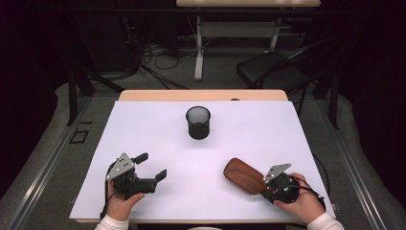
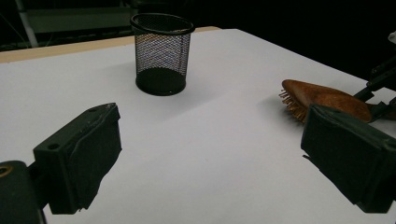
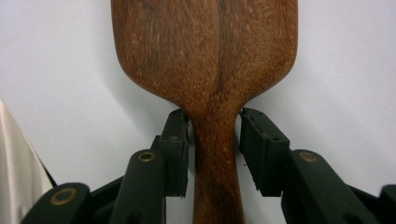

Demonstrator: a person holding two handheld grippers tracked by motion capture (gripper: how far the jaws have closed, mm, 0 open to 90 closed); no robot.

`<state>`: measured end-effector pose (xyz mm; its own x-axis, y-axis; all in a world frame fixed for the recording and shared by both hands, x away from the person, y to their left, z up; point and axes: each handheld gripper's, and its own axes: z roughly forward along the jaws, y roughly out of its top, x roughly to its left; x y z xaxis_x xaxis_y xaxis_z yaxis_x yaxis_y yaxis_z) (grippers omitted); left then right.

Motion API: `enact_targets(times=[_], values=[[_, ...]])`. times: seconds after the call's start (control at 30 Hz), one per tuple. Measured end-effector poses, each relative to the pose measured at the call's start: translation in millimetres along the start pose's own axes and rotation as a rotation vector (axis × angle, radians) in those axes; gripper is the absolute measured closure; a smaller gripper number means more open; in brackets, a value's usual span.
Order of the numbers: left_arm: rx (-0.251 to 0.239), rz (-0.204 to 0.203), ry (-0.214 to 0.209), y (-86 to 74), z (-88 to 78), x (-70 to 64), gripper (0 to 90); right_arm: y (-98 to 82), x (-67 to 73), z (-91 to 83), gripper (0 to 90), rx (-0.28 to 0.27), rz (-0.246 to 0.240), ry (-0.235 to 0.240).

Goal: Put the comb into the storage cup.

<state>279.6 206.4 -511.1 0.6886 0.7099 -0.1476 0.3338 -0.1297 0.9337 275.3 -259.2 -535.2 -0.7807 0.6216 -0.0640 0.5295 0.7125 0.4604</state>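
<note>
**Right claw lines up on the brush neck**

The wooden hairbrush [image 1: 244, 175] lies bristles down at the bench's [image 1: 158, 129] five o'clock. The right claw [image 3: 214, 140] straddles its narrow handle, a sliver of gap on each side, not yet pinching. The left claw [image 1: 152, 166], at seven o'clock, waits spread and empty. The mesh cup [image 1: 198, 122] stands upright at twelve o'clock, likely the brush's destination.
</note>
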Motion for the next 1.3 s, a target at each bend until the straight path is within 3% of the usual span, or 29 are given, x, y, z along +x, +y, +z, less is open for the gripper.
enact_targets(times=[0.33,0.73,1.3], values=[[0.002,-0.002,0.002,0.0,-0.1,0.1,5.1,1.9,-0.1,1.9,68.4,-0.004,0.005,0.015],[0.004,-0.003,0.002,-0.1,0.0,0.4,5.2,0.7,1.2,0.4,71.3,-0.011,-0.017,0.0],[0.004,-0.002,0.001,-0.4,0.7,0.8,5.2,-6.6,4.8,-3.8,71.9,-0.094,-0.011,-0.023]])
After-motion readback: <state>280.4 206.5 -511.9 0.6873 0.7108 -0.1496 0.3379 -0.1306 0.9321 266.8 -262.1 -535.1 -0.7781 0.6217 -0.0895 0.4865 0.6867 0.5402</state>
